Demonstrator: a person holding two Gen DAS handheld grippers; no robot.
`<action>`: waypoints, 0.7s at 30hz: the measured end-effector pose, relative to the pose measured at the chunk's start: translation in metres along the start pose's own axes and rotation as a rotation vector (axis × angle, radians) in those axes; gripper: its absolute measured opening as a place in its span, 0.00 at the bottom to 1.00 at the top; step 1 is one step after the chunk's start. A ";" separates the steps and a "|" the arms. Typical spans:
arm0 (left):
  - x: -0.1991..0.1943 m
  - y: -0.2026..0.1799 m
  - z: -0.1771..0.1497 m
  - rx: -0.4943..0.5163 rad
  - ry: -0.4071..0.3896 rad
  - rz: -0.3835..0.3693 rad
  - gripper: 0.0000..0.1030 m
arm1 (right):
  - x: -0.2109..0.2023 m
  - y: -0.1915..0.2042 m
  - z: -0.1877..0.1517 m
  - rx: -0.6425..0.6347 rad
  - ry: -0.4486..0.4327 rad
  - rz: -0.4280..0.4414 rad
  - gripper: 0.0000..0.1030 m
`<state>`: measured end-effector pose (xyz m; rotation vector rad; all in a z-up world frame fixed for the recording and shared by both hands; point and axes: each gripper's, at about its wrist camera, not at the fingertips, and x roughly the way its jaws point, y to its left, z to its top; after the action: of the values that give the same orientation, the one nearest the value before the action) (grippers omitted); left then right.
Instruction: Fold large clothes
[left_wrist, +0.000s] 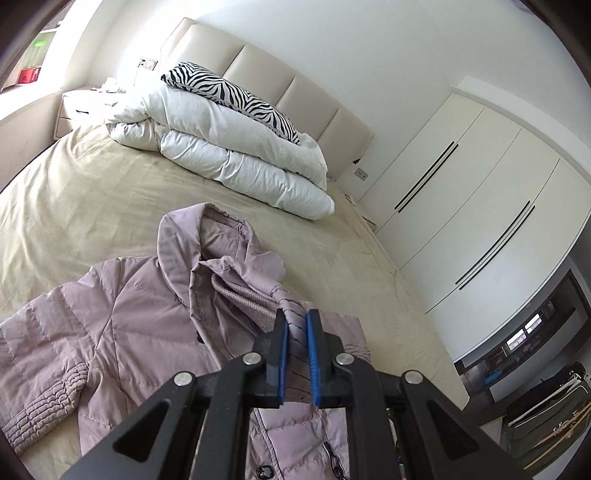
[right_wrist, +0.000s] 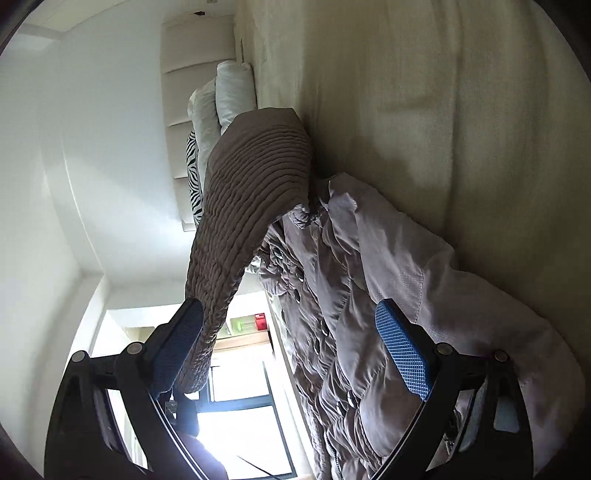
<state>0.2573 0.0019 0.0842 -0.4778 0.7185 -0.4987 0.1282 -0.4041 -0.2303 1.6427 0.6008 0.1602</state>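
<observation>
Left gripper (left_wrist: 296, 325): closed tight on a pinch of the jacket (left_wrist: 122, 332); the cloth is seen squeezed between the two blue pads (left_wrist: 283, 354), near the collar and front edge.
Right gripper (right_wrist: 291, 354): jaws spread wide; the ribbed cuff (right_wrist: 236, 236) is draped against the left pad (right_wrist: 177, 350) and stands up between the jaws, but nothing is clamped.
Jacket position: a pale mauve quilted jacket with a hood (left_wrist: 207, 236), laid on the beige bed cover (left_wrist: 92, 177); in the left wrist view one sleeve is spread out to the left, and the pinched part is raised off the cover.
Step in hand: judged to be an early fold, with one edge lifted by the left gripper while the sleeve is about to be taken by the right.
How to do it well: the pinch should be kept firm and lifted only as far as needed, so that the padded cloth is not dragged across the cover. The right jaws should be closed on the cuff before anything is carried over. The sleeve should then be laid flat across the body.
Surroundings: a folded white duvet (left_wrist: 236, 155) and a zebra cushion (left_wrist: 232, 96) lie well apart at the headboard (left_wrist: 266, 70).
</observation>
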 end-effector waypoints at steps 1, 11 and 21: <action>-0.003 0.002 0.004 -0.003 -0.011 0.000 0.10 | 0.009 0.000 0.001 0.011 -0.004 0.001 0.93; -0.022 0.030 0.017 -0.026 -0.088 0.011 0.08 | 0.100 0.027 0.015 0.098 0.009 0.136 0.93; -0.031 0.080 0.025 -0.097 -0.130 0.040 0.08 | 0.157 0.018 0.041 0.104 -0.046 0.069 0.93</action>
<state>0.2757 0.0881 0.0708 -0.5804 0.6278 -0.3922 0.2849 -0.3677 -0.2569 1.7639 0.5250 0.1426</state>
